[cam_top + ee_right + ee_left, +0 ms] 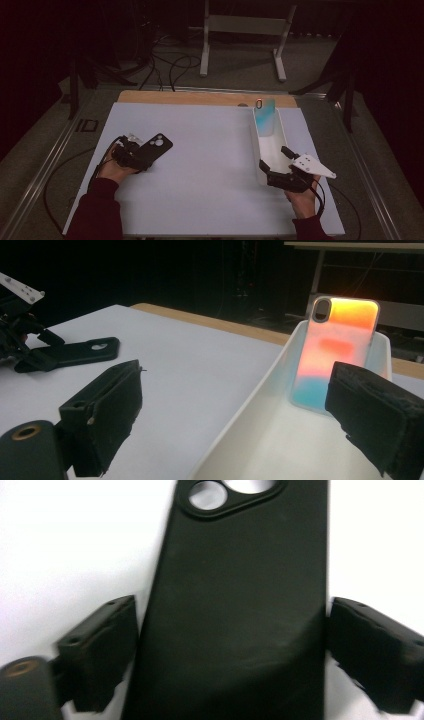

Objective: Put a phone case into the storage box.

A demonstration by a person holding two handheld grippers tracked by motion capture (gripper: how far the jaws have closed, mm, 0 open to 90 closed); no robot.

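Grasp step: left tool [141, 156] released, straddling black phone case [156, 146] on desk [210, 165]; next clench. Right tool [276, 168] released.

Both forearms wear dark maroon sleeves [97, 212]. The left gripper [131, 155] and the right gripper [278, 170] are matte black, with blocky padded jaws and a brass-ringed screw hole. A pale three-cornered plate [312, 166] tops the right one; thin black cables trail from both.

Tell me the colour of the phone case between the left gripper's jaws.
Plain black; the phone case shows best in the left gripper view.
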